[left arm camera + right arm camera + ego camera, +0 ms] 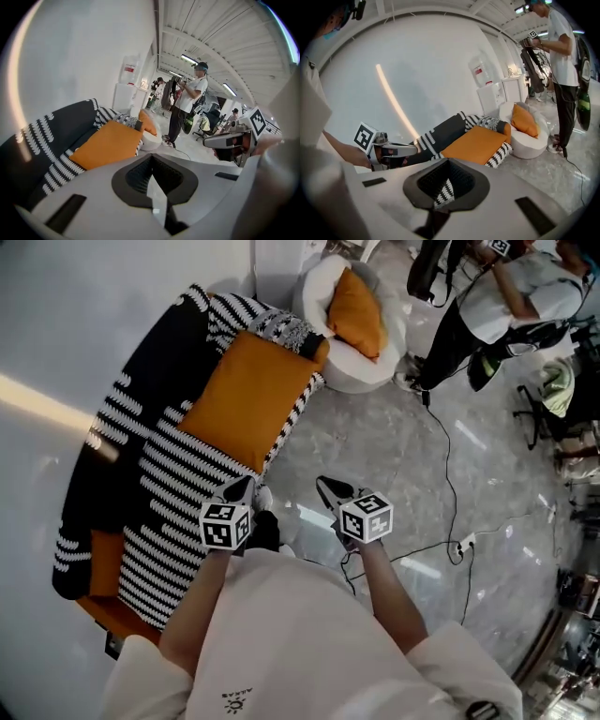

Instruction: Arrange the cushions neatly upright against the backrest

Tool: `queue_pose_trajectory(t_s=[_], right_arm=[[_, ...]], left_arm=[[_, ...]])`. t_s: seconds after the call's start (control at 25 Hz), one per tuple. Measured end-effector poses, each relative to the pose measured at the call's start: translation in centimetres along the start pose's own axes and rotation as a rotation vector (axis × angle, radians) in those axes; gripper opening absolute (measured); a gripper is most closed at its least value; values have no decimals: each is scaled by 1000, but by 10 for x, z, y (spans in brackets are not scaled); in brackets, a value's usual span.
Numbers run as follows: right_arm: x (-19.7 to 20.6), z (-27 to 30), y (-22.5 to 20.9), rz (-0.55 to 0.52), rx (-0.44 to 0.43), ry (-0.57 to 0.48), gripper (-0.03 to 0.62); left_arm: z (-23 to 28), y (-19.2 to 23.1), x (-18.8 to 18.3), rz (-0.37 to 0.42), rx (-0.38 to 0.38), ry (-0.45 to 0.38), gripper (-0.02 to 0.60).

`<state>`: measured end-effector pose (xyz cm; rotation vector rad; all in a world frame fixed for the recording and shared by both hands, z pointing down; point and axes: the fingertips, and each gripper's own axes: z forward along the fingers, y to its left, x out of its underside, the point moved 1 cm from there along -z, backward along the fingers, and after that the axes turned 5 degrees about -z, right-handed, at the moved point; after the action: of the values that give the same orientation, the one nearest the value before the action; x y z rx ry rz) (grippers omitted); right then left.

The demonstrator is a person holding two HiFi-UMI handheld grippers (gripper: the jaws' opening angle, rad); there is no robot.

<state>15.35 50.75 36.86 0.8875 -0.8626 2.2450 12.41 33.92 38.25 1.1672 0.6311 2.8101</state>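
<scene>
Two closed, empty tools, the left hand-held gripper [240, 491] and right hand-held gripper [328, 489], point toward 11 o'clock at the orange cushion [248, 395] lying flat on the sofa seat [183, 474], apparently staged to stand it against the backrest [150, 362].

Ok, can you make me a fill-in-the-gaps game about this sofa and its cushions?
The big cushion lying flat on the sofa is ____.
The sofa cover is striped black and ____.
The round chair holding the small orange cushion is ____.
The left gripper and right gripper, fingers shut, hold ____.
Missing words: orange; white; white; nothing.
</scene>
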Motion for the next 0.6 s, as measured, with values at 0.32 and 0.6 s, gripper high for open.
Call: queue_pose_trajectory(t_s=[0.32,0.6], right_arm=[[-87,62,-35,16,-3,-43,23],[-139,99,-74,-43,6,5,23]], left_arm=[[65,45,-85,52,65,29,18],[94,72,-119,6,71,24,18]])
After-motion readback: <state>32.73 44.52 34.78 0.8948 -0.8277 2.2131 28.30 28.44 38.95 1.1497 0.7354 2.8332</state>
